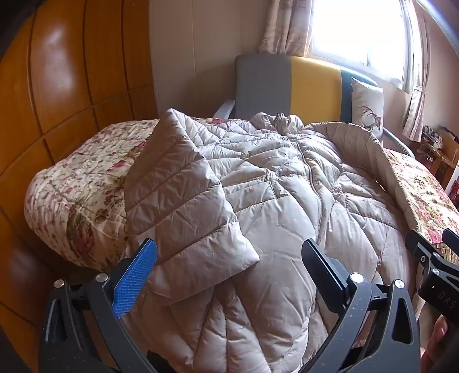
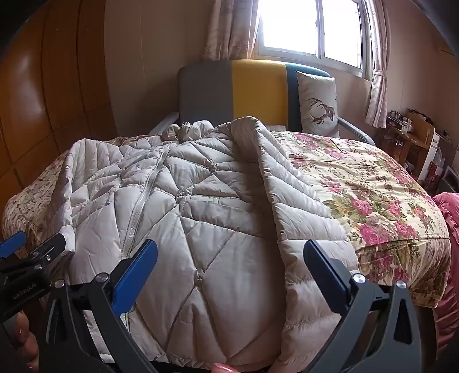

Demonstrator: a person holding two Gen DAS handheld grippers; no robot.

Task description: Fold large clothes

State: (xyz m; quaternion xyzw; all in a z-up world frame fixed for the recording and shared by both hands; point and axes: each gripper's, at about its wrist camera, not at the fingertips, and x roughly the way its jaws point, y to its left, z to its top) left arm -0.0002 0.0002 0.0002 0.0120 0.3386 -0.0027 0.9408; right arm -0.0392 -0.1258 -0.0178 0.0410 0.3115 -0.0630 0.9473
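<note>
Beige quilted coat (image 1: 287, 183): lies front up on the bed (image 1: 86, 183), zip running down its middle, hood end toward the headboard.
Left sleeve (image 1: 183, 206): folded in across the coat's front, cuff end just ahead of the left claw.
Right side (image 2: 289, 195): turned over onto the coat's front in a raised fold; its edge runs down toward the right claw.
Bed cover (image 2: 373, 200): floral, pink roses on cream, bare to the right of the coat.
Left claw (image 1: 229, 252): spread wide, holding nothing, hovering over the coat's near part; blue pad on one finger.
Right claw (image 2: 229, 252): spread wide, holding nothing, over the coat's near hem, the folded edge between its fingers' line of sight.
Headboard (image 2: 229, 91): grey, yellow and teal panels; deer-print pillow (image 2: 318, 100) leans against it.
Window (image 2: 309, 25): bright, curtains either side.
Wardrobe (image 1: 57, 86): glossy wood, left of the bed.
</note>
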